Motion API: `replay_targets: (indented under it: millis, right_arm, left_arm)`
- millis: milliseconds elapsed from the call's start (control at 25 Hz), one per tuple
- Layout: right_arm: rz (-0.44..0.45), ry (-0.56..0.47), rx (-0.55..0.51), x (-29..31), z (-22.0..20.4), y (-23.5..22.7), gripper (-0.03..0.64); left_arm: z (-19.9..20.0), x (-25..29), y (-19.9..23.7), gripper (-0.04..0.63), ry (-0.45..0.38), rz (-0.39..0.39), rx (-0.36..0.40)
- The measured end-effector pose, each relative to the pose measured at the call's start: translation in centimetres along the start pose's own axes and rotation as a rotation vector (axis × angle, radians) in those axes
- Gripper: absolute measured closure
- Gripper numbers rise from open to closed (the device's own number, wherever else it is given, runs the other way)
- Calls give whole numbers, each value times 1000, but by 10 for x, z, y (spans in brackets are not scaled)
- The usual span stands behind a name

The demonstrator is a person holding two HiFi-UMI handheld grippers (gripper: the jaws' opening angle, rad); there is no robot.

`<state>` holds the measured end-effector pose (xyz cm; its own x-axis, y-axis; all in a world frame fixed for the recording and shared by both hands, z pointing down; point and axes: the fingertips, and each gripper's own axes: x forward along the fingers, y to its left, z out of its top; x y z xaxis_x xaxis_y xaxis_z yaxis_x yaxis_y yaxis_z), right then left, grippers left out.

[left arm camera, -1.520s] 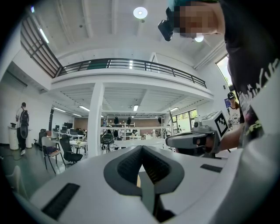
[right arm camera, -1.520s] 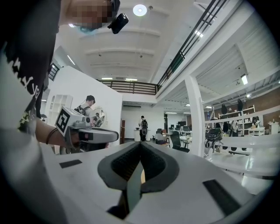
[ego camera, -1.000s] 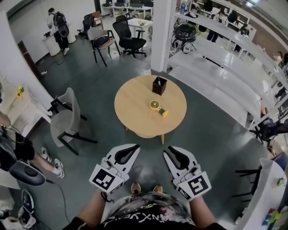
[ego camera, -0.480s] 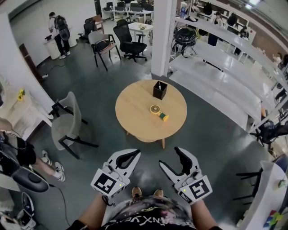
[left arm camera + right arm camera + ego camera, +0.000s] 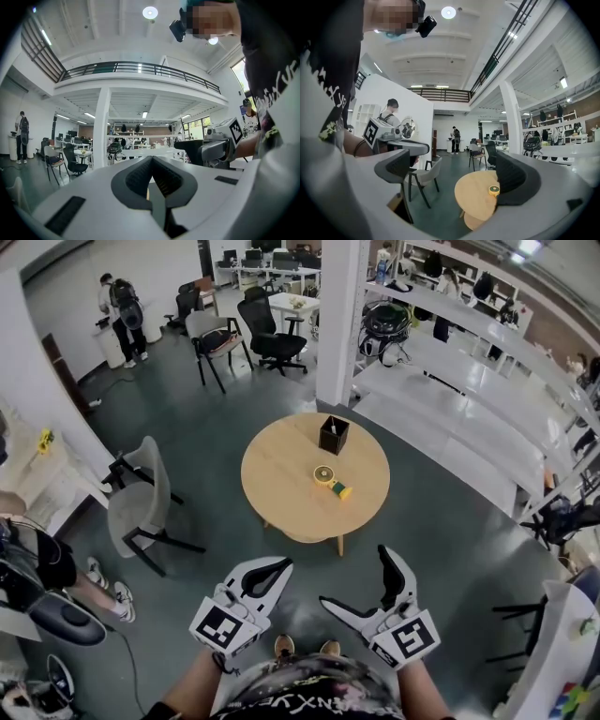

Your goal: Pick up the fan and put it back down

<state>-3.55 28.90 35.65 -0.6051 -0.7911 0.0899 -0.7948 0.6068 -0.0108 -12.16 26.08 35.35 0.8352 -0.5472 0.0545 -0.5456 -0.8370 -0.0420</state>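
A: What is held?
B: Nothing. The left tool (image 5: 281,565) is kept closed and empty; the right tool (image 5: 354,576) has just been opened wide, with nothing between the jaws.
A: And the fan (image 5: 328,478)?
B: Seen lying on the table (image 5: 281,474), well ahead, untouched. Task judged not begun: approach, lift and set-down are all left.

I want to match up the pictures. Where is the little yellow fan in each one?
Head view: the fan lies on the round table, right of its middle, below the black box.
Left gripper view: not in it.
Right gripper view: the fan is small, low and right of the middle, on the table.
Shared landmark: the white pillar, also in the left gripper view and the right gripper view.
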Motion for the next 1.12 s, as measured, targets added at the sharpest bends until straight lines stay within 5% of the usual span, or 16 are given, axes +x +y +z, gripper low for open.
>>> replay_targets:
  millis: [80, 1120]
  right_arm:
    - [2, 8, -6, 1, -2, 0, 32]
    - [2, 13, -3, -29, -13, -18, 30]
  left_arm:
    - [-1, 0, 0, 578, -1, -1, -1]
    - [5, 18, -31, 578, 8, 6, 17]
